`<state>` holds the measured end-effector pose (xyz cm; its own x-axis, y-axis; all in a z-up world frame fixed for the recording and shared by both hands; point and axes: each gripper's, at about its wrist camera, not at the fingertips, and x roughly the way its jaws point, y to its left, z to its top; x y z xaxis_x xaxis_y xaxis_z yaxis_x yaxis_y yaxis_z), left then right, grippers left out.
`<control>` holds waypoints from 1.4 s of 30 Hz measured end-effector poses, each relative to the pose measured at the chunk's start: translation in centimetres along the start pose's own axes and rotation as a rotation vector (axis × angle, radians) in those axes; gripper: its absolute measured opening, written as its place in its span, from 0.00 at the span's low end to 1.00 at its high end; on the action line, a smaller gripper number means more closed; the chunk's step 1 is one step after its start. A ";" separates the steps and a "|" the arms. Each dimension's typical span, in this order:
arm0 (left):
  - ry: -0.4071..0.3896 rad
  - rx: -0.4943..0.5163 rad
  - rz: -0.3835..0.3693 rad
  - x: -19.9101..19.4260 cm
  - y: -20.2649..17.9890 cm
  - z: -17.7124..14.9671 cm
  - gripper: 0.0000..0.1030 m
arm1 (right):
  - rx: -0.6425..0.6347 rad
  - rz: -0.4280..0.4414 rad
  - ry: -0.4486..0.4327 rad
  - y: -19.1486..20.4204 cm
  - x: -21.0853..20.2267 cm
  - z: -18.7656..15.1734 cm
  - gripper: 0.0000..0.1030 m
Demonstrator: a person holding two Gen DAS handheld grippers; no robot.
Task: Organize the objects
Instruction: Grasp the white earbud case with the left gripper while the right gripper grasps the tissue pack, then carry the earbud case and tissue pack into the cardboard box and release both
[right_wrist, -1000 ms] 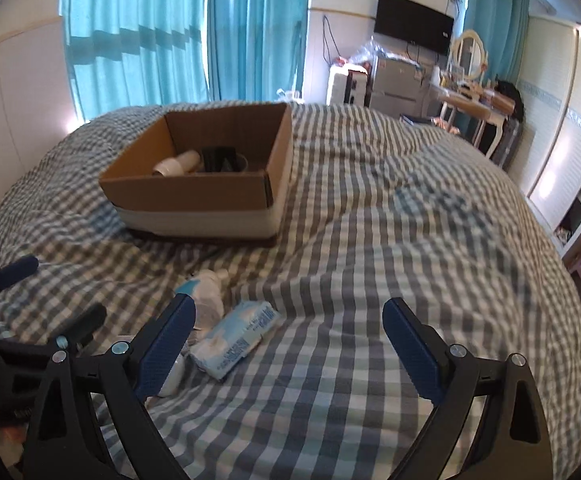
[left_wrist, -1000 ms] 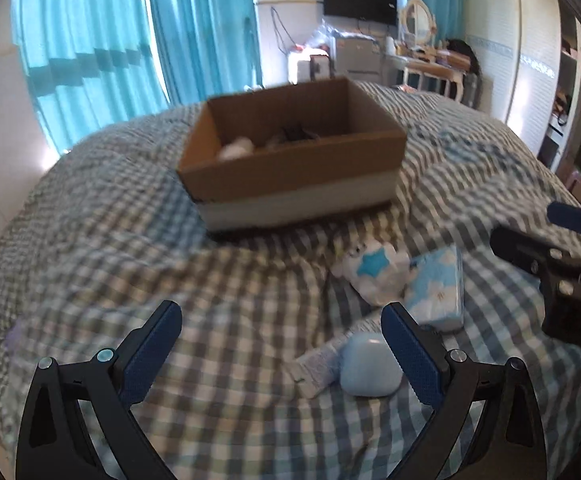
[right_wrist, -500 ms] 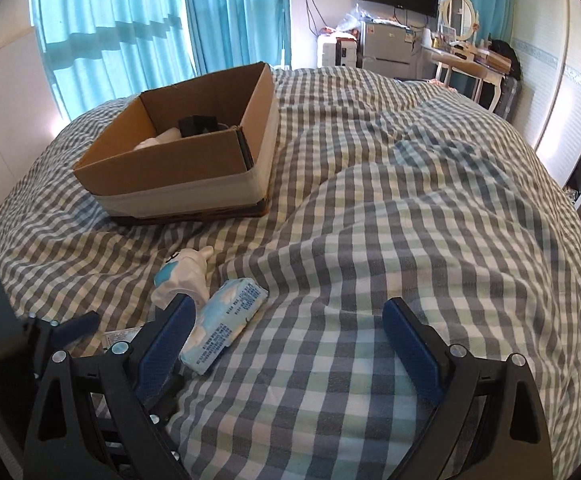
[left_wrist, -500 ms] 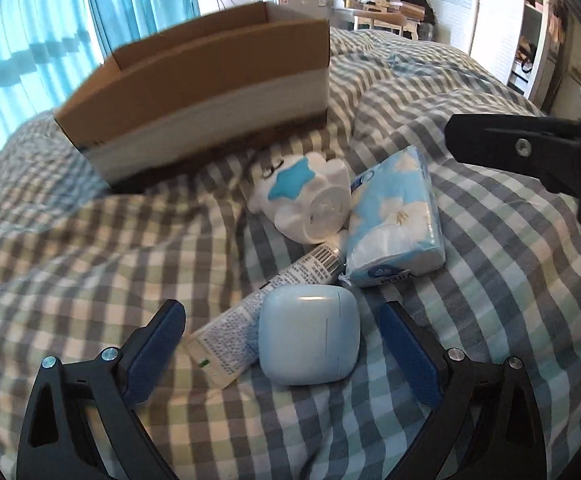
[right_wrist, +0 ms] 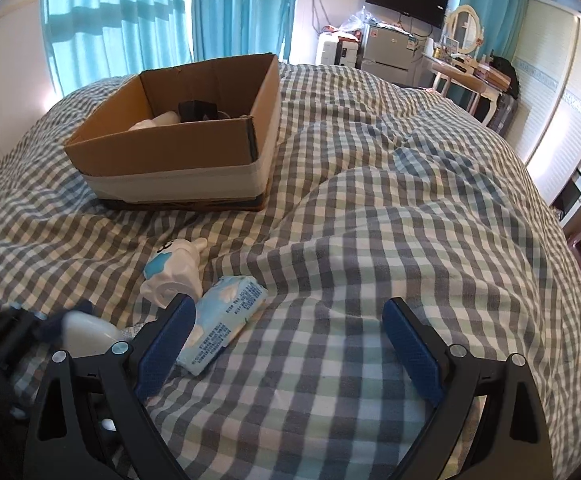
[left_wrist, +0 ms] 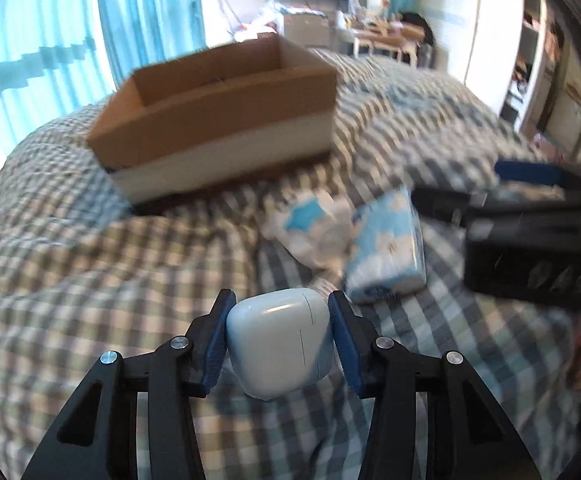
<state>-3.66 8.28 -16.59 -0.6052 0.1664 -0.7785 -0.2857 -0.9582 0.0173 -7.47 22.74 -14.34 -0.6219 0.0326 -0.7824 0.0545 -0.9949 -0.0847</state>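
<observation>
My left gripper [left_wrist: 278,328] is shut on a pale blue earbuds case [left_wrist: 280,340] and holds it above the checked bedspread; it shows blurred in the right wrist view [right_wrist: 86,332]. A cardboard box [left_wrist: 218,120] with a white band stands beyond it; in the right wrist view the box [right_wrist: 178,152] holds a white bottle [right_wrist: 154,122] and a black object [right_wrist: 198,110]. A white and blue toy bottle [right_wrist: 172,270] and a blue tissue pack [right_wrist: 222,320] lie between the box and the grippers. My right gripper [right_wrist: 290,340] is open and empty over the bedspread.
The checked bedspread [right_wrist: 410,220] has raised folds to the right. Blue curtains [right_wrist: 130,12] hang behind the bed. A fridge, a dressing table [right_wrist: 462,68] and a wall TV stand at the back right. The right gripper's body [left_wrist: 530,232] shows at the left wrist view's right side.
My left gripper has shut on the earbuds case and lifted it off the bedspread. The tube beside it is out of view. The right gripper stays open, slightly shifted.
</observation>
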 end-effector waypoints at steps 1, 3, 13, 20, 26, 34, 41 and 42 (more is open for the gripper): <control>-0.003 -0.012 0.002 -0.3 0.5 0.4 0.47 | -0.013 0.000 0.003 0.3 0.1 0.2 0.92; -0.004 -0.037 0.019 -0.7 1.6 1.1 0.47 | -0.045 -0.005 0.009 1.1 0.4 0.6 0.92; -0.010 -0.133 0.058 -1.0 6.2 1.2 0.47 | -0.150 0.013 0.128 4.8 4.5 0.9 0.83; 0.000 -0.139 0.033 -0.8 6.3 0.8 0.47 | -0.228 -0.032 0.165 6.5 5.5 -0.2 0.52; -0.007 -0.149 0.026 -1.4 6.5 0.5 0.47 | -0.247 -0.027 0.128 6.8 4.2 -0.7 0.34; -0.020 -0.135 0.039 -3.3 6.3 0.4 0.47 | -0.198 0.031 0.051 6.6 0.7 -0.4 0.27; -0.047 -0.099 0.039 -5.9 5.5 0.4 0.47 | -0.189 0.041 -0.043 7.0 -3.2 -0.3 0.26; -0.049 -0.097 0.037 -6.3 5.4 0.3 0.47 | -0.196 0.041 -0.057 7.2 -4.0 -0.2 0.26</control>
<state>-1.62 2.12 -11.39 -0.6506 0.1390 -0.7466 -0.1900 -0.9816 -0.0171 -4.40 15.50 -11.96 -0.6590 -0.0191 -0.7519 0.2285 -0.9575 -0.1760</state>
